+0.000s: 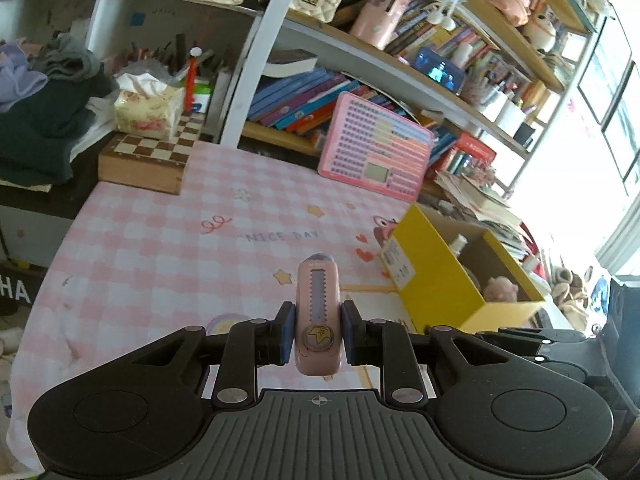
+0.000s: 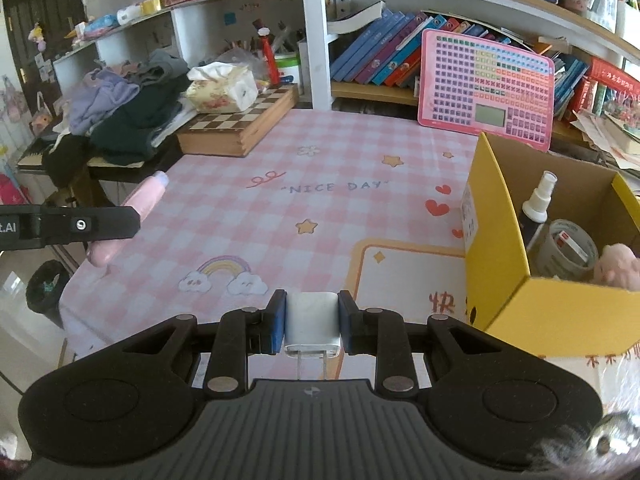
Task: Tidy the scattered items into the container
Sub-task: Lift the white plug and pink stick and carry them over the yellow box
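My left gripper (image 1: 318, 330) is shut on a pink utility knife (image 1: 318, 308), held above the pink checked tablecloth (image 1: 160, 240). The knife also shows in the right wrist view (image 2: 142, 198), at the left, with the left gripper's finger (image 2: 100, 224) across it. My right gripper (image 2: 312, 322) is shut on a white plug charger (image 2: 312, 320), prongs pointing back toward the camera. The yellow cardboard box (image 2: 496, 240) stands to the right in both views (image 1: 432, 268). It holds a spray bottle (image 2: 538, 200), a tape roll (image 2: 568, 250) and a pink plush toy (image 2: 618, 264).
A wooden chessboard box (image 2: 240, 124) with a tissue box (image 2: 224, 90) on it sits at the back left beside a pile of clothes (image 2: 132, 108). A pink keypad board (image 2: 486, 88) leans on the bookshelf behind. A bin (image 2: 48, 286) stands on the floor at the left.
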The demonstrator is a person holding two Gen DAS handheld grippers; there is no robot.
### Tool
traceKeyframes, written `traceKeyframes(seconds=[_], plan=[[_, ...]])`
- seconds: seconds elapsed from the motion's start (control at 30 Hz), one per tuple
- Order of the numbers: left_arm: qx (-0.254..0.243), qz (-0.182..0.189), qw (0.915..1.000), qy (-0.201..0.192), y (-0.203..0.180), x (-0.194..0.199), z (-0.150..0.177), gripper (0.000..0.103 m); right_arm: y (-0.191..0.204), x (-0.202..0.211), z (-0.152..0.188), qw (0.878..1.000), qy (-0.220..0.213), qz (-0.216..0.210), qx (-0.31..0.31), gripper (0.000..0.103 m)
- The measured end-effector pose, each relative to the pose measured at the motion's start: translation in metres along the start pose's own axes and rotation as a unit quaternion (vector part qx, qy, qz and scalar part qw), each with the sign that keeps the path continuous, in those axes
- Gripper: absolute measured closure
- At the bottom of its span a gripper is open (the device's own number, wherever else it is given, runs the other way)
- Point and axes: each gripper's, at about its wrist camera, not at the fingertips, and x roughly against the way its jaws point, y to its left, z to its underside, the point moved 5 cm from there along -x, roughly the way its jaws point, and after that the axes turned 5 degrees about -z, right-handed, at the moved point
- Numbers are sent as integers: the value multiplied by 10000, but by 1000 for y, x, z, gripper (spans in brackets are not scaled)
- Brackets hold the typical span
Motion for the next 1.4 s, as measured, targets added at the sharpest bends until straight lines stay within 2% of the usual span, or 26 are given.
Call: traceKeyframes(seconds=[0.2,0.67,1.03,1.4], plan=[[-58,162,9997,164,-7,12,18,80,8,18,17,9999,-21,127,0,78],[-280,725,9960,447,-43,13,39,80,-7,55,46,9979,32,598,-228,78],[-445,1006,9920,624,-77,2,50,80,-31,80,63,9952,104,887,-407,78],[-677,1275,9850,947,-123,-24,56,80,-75,99,78,9902,171,1179,-726,78]])
